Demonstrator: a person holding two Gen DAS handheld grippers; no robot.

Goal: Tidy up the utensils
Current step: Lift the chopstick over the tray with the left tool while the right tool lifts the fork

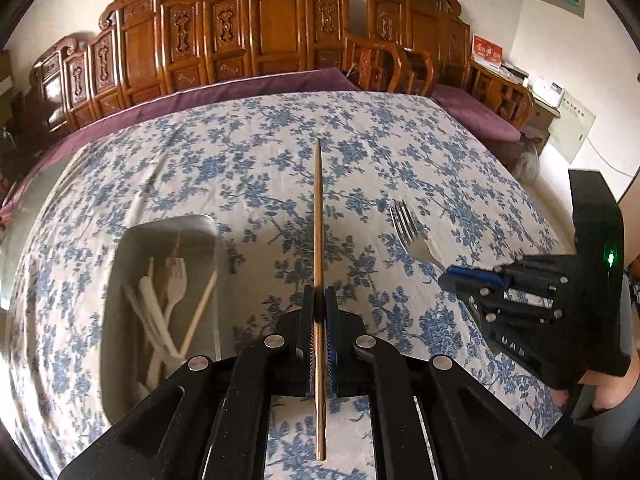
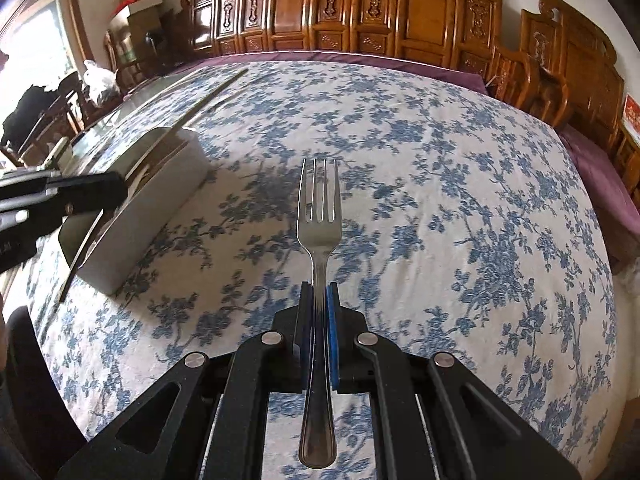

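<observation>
Left gripper pinches a wooden chopstick near its lower third, pads tight on it, stick pointing straight out over the table. Right gripper is clamped on the handle of a metal fork, tines forward, held clear of the cloth.

Left of the chopstick: a white rectangular bin on the cloth, holding white plastic forks, pale sticks and another chopstick, all blurred. In the right wrist view the bin sits just beyond the left gripper; nothing lies between the fork and the bin except bare cloth.

Surface: blue floral tablecloth, wrinkled, otherwise empty here. Behind it: purple cushions on carved wooden benches along a white wall. Cardboard boxes stacked by a bright window at far left.
</observation>
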